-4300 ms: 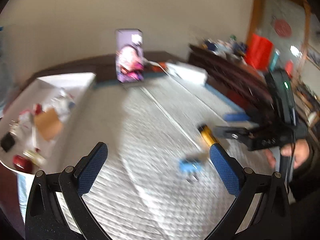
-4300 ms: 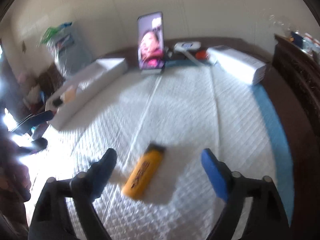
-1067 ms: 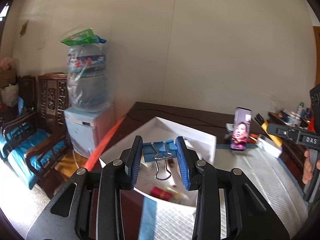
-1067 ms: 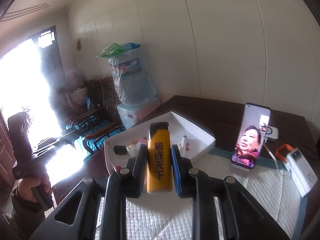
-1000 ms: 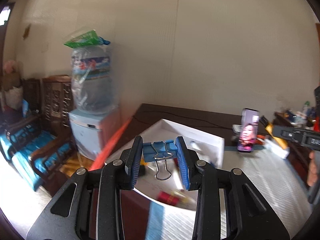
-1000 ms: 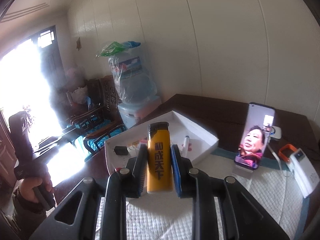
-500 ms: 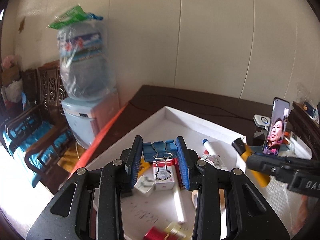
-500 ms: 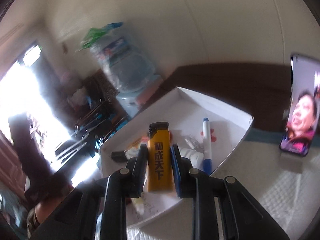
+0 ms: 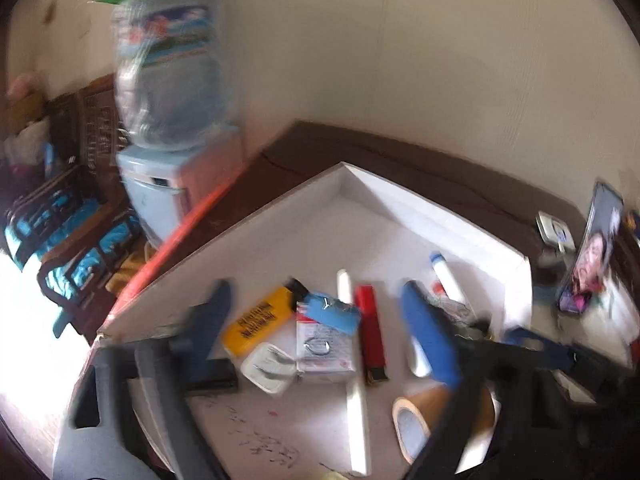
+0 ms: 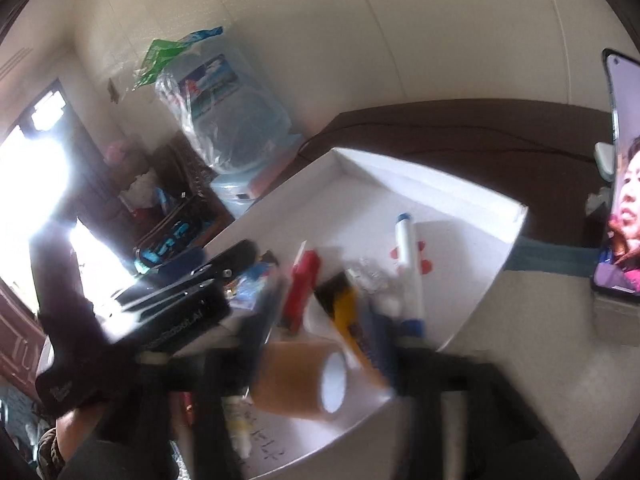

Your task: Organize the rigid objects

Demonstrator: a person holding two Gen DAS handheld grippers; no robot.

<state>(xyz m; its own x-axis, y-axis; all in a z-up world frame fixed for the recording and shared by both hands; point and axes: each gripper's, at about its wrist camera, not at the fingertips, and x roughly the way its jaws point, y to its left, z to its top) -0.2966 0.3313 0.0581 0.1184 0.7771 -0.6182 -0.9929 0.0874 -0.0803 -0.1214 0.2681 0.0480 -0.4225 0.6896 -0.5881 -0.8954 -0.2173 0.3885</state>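
In the left wrist view my left gripper (image 9: 316,300) hangs over the white tray (image 9: 404,200), its jaws opening wide. The blue binder clip (image 9: 330,312) is free of the pads and lies on a white packet (image 9: 324,348) in the tray. In the blurred right wrist view my right gripper (image 10: 324,316) is over the tray's near corner (image 10: 516,216), its jaws also opening. The yellow lighter (image 10: 346,316) hangs tilted and loose between them. Another yellow lighter (image 9: 260,320) lies in the tray.
Also in the tray are a red lighter (image 9: 370,332), a brown tape roll (image 9: 416,420), a white marker (image 9: 444,276) and a white case (image 9: 270,366). A phone (image 9: 592,252) stands to the right. A water dispenser (image 9: 172,100) stands beyond the table's left edge.
Both grippers came down over the tray and their jaws spread. The binder clip left the left pads and dropped into the tray. The yellow lighter came loose from the right pads.
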